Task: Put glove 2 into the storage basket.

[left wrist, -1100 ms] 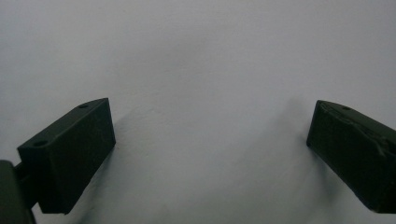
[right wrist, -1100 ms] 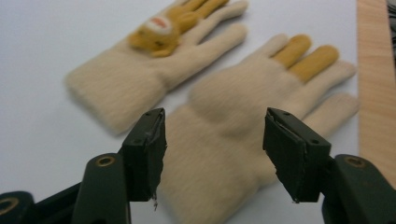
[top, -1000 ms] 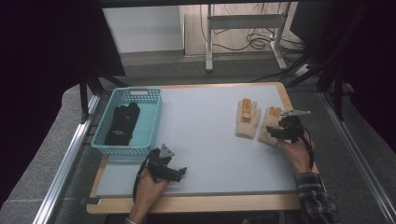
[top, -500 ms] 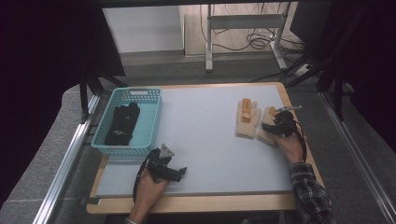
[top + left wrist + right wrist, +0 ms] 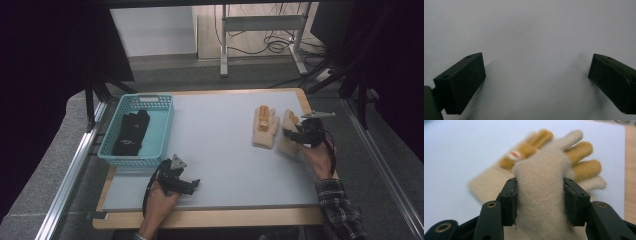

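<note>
Two beige wool gloves with mustard fingers lie side by side at the right of the white table. My right gripper (image 5: 296,134) (image 5: 539,200) is shut on the right-hand glove (image 5: 288,148) (image 5: 541,177); its jaws have just been closing and now press the glove's body from both sides, bunching it up. The other beige glove (image 5: 265,127) (image 5: 524,152) lies flat just to the left. My left gripper (image 5: 192,184) (image 5: 536,82) rests near the front left of the table, open, with bare table between its jaws.
A teal basket (image 5: 137,100) at the table's left holds a pair of black gloves (image 5: 131,132). The white mat (image 5: 220,150) lies on a wooden tabletop. Metal rails run along both sides, and a desk frame with cables stands beyond the far edge.
My right gripper has shifted slightly left onto the right-hand glove, closed on it and bunched it up. The left gripper has stayed still.
</note>
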The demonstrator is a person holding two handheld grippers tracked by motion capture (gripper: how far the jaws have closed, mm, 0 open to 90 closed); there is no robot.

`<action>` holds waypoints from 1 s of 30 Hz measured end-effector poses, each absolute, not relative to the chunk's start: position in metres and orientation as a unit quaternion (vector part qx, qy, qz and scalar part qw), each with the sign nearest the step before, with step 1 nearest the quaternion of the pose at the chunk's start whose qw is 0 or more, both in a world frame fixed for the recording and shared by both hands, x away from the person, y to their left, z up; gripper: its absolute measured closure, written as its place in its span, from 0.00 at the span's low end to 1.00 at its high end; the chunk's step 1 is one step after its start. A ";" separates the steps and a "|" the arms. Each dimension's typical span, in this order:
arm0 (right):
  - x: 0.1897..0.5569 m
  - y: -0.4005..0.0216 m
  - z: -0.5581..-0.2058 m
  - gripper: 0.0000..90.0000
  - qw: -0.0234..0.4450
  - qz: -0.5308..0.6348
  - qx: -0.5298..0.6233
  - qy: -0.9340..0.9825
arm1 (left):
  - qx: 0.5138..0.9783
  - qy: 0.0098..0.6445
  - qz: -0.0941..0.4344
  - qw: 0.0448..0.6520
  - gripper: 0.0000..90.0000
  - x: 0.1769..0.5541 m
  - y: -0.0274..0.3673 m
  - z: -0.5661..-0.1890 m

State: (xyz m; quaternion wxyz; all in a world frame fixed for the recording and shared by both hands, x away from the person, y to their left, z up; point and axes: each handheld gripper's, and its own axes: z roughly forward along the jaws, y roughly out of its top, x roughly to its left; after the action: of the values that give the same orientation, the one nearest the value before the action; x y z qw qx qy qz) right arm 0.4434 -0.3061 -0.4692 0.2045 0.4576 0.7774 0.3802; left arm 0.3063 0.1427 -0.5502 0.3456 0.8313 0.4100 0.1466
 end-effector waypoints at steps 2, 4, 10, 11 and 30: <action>0.436 -0.300 -0.460 0.55 0.207 0.390 0.443 0.780 | 0.831 0.410 0.146 0.346 0.01 0.306 0.143 -0.550; 0.427 -0.291 -0.451 0.55 0.203 0.401 0.427 0.785 | 0.832 0.410 0.146 0.345 0.01 0.306 0.143 -0.550; 0.403 -0.251 -0.435 0.54 0.186 0.420 0.372 0.807 | 0.832 0.409 0.147 0.345 0.01 0.306 0.143 -0.550; 0.400 -0.242 -0.434 0.54 0.180 0.423 0.363 0.810 | 0.832 0.409 0.147 0.345 0.01 0.306 0.143 -0.550; 0.375 -0.128 -0.506 0.45 0.108 0.387 0.290 0.869 | 0.831 0.410 0.147 0.345 0.01 0.306 0.143 -0.550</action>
State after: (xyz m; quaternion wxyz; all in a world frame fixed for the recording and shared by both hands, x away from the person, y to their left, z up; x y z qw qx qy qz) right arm 0.3747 -0.1282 -0.5063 0.1077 0.2902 0.8687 0.3866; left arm 0.3062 0.1429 -0.5502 0.3452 0.8314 0.4099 0.1467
